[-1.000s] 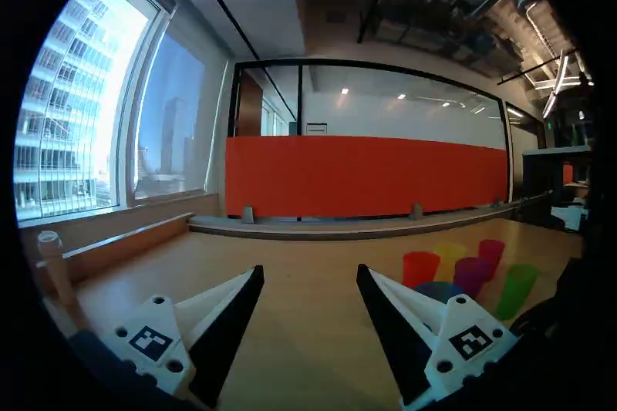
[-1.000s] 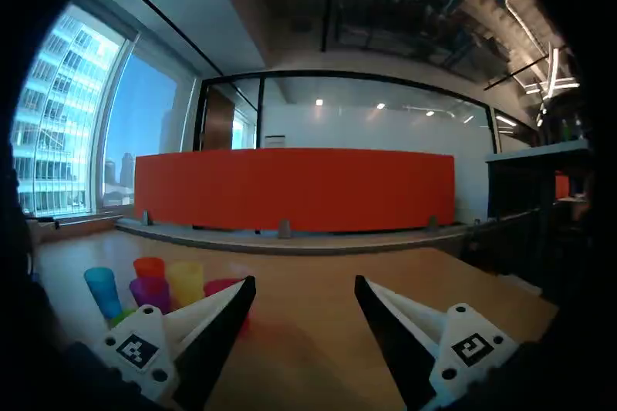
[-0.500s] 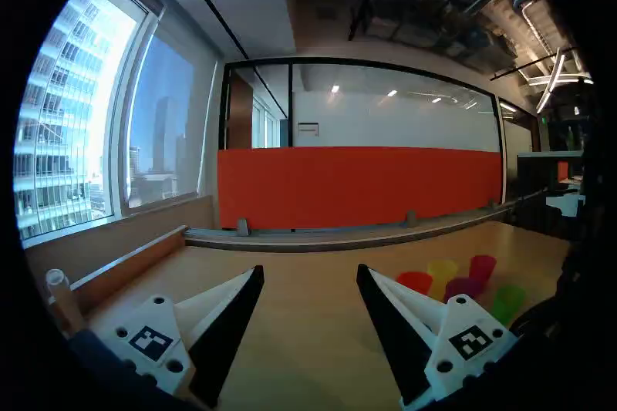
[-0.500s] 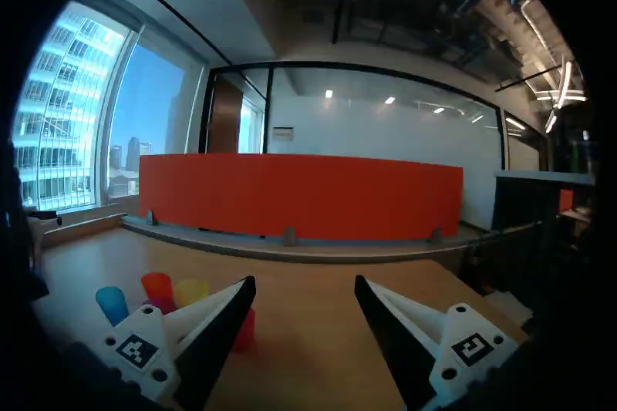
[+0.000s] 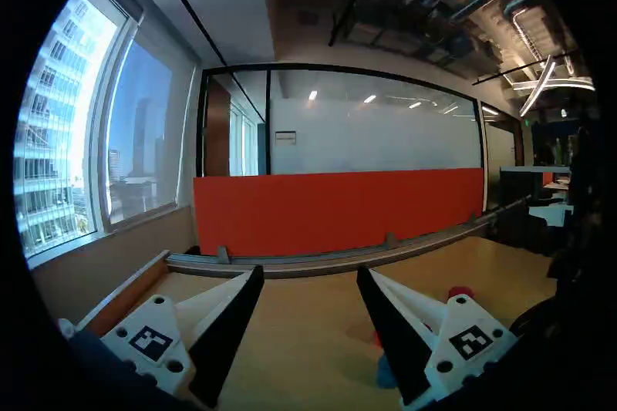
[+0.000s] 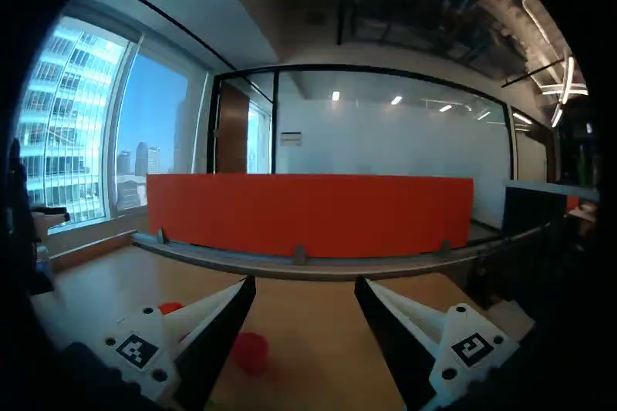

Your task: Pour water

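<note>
2 spread wide: left tool (image 5: 309, 269); right tool (image 6: 305, 281) | red cup (image 6: 251, 351) | orange partition (image 6: 308, 214) ahead

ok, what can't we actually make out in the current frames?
- Left gripper view: coloured plastic cups mostly hidden behind the jaws of the left gripper; number and contents unreadable.
- Left gripper view: small white cap cut off at the lower left edge; what it belongs to is unclear.
- Right gripper view: orange-red cup half hidden by the jaws of the right gripper; blurred round red cup, contents unreadable.
</note>
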`<action>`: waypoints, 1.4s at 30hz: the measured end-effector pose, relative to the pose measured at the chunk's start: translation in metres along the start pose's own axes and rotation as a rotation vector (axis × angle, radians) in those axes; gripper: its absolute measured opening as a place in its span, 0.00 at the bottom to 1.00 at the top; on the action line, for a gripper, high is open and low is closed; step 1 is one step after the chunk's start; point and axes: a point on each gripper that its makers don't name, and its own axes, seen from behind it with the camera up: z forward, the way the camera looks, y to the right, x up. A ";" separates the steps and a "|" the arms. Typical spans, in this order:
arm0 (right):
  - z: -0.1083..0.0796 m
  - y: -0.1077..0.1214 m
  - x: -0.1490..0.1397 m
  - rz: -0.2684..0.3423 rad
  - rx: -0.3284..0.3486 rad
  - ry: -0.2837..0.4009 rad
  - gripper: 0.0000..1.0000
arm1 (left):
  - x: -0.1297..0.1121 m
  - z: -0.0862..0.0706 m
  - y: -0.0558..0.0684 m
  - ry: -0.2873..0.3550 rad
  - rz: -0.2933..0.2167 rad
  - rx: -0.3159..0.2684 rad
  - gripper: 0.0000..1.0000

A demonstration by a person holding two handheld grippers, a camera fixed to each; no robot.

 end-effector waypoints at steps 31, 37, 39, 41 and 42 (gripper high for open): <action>-0.008 -0.060 0.047 -0.043 0.315 0.020 0.99 | 0.025 0.009 0.048 -0.064 0.004 -0.280 0.89; -0.015 -0.078 0.055 -0.010 0.407 0.016 0.99 | 0.023 0.006 0.066 -0.080 -0.013 -0.361 0.89; -0.016 -0.084 0.056 -0.006 0.437 0.016 0.99 | 0.023 0.006 0.070 -0.080 -0.019 -0.380 0.89; -0.018 -0.089 0.057 -0.005 0.464 0.015 0.99 | 0.026 0.006 0.073 -0.075 -0.024 -0.397 0.89; -0.018 -0.092 0.058 -0.005 0.475 0.014 0.99 | 0.027 0.006 0.075 -0.072 -0.025 -0.403 0.89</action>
